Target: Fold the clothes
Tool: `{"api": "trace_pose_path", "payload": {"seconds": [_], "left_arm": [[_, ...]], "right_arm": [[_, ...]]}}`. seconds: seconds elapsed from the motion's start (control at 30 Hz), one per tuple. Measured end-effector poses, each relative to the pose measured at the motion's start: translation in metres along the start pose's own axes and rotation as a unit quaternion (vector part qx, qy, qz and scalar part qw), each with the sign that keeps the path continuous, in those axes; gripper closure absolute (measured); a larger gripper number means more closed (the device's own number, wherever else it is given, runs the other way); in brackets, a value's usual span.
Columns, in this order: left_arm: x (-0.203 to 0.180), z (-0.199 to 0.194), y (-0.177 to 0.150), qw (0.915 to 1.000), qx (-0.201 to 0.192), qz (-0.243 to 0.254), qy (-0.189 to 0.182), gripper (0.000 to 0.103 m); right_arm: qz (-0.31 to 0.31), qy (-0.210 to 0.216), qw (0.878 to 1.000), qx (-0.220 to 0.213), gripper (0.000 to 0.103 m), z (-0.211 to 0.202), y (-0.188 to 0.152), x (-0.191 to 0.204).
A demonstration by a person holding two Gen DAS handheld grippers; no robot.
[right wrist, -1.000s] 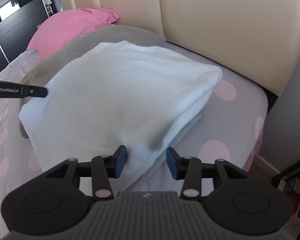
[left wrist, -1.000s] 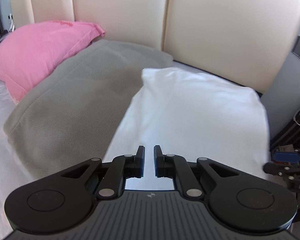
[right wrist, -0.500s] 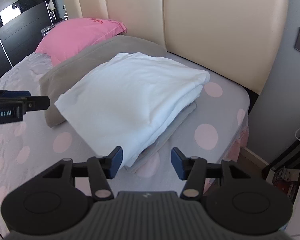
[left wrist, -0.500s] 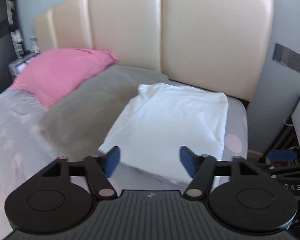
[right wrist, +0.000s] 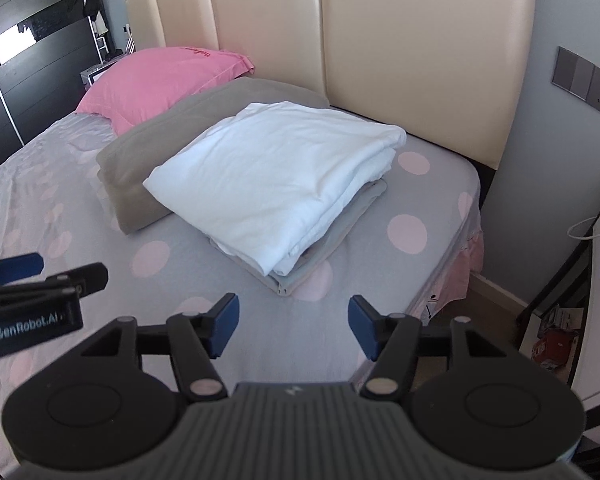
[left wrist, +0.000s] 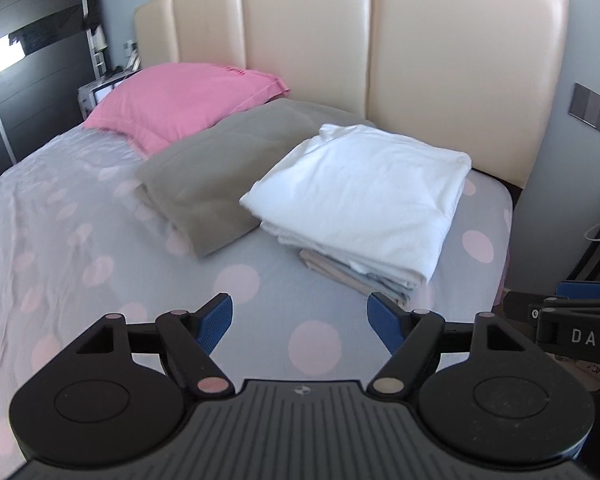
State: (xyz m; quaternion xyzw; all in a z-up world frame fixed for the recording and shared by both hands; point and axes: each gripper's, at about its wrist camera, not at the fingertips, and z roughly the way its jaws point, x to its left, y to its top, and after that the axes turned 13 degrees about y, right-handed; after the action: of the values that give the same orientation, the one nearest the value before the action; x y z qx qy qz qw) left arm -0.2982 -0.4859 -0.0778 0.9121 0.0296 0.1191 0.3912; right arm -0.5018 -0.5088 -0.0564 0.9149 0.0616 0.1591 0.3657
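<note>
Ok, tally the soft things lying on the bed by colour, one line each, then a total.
White: 1, the folded white garment on top of the stack
Pale grey or beige: at least 2 folded pieces under it; exact number unclear
Grey-brown: 1, the folded blanket
Pink: 1, the pillow
Total: at least 5
</note>
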Motion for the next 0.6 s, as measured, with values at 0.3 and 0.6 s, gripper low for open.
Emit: {"api": "trace_pose_path", "payload": {"seconds": [0.3, 0.6], "left_arm": [[0.011, -0.004, -0.015, 0.9994, 0.021, -0.025, 0.012, 0.029], [-0.003, -0.001, -0.016, 0.9992, 0.036, -0.007, 0.017, 0.029]], "right_arm": [[-0.017, -0.010, 1.000, 0.002, 0.039, -0.002, -0.012, 0.007], [-0.020, -0.011, 1.000, 0.006, 0.038, -0.002, -0.013, 0.007]]}}
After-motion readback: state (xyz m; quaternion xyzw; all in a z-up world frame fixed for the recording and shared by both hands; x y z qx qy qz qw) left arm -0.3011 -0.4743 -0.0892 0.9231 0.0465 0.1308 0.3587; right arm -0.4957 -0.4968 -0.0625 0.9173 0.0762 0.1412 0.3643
